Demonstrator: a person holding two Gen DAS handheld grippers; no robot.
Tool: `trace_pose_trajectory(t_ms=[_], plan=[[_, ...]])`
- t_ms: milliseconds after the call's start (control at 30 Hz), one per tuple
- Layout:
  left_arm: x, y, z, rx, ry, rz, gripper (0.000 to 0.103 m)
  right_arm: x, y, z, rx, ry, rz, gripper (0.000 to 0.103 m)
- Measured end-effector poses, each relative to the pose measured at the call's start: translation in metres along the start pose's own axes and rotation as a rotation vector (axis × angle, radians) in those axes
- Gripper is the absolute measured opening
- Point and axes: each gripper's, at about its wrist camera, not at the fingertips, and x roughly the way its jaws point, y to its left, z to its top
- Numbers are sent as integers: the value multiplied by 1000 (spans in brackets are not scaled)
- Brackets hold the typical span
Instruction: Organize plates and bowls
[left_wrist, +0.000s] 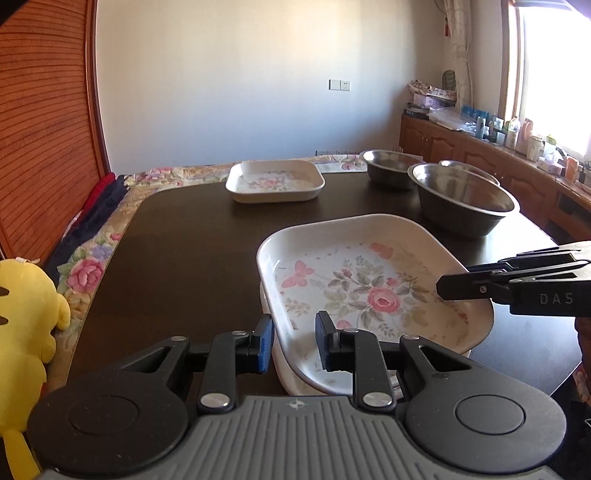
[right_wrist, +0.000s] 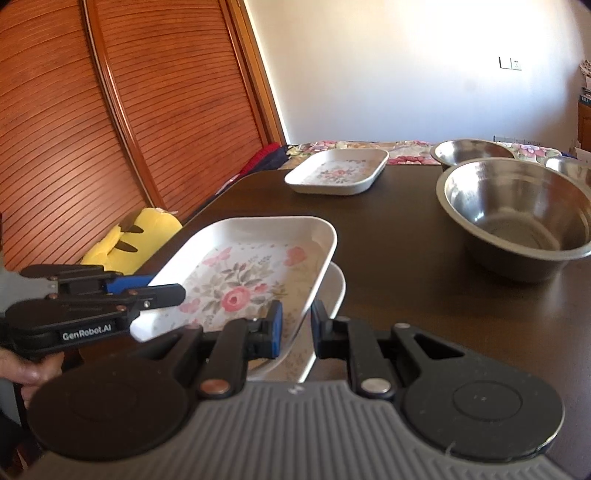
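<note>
A white rectangular plate with a rose print (left_wrist: 369, 291) (right_wrist: 243, 280) is held tilted just above a second like plate (right_wrist: 332, 291) on the dark table. My left gripper (left_wrist: 293, 341) is shut on the top plate's left rim. My right gripper (right_wrist: 295, 328) is shut on its right rim; it also shows in the left wrist view (left_wrist: 448, 286). The left gripper shows in the right wrist view (right_wrist: 162, 291). A third floral plate (left_wrist: 275, 181) (right_wrist: 338, 171) lies at the far side. Three steel bowls stand at the right, the nearest one large (left_wrist: 463, 199) (right_wrist: 517, 210).
The dark table (left_wrist: 192, 258) has a floral cloth beyond its far and left edges. A yellow plush toy (left_wrist: 22, 332) sits at the left by a wooden slatted door (right_wrist: 110, 129). A cluttered wooden sideboard (left_wrist: 517, 155) runs along the right under a window.
</note>
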Motion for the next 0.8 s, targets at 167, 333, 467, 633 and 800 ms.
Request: trace_pose_trajectory(t_ms=[167,333,467,633,800], plan=[[3,0,-4,-1,10,0,26,-2,2,-6,-12,-8,-12,18],[5,0,-5,-1,14,4,26,-2,3,-11,-22,-11,-22,18],[4,-1,-6,1,12,8,26,1,3,-14,-18,-8,-25,18],[6,-3,-7,10,10,16,26,2,5,-13,-20,-17,-29,18],[7,0,-8,-3,5,9,27,1,3,-16,-11,-27,-28,19]])
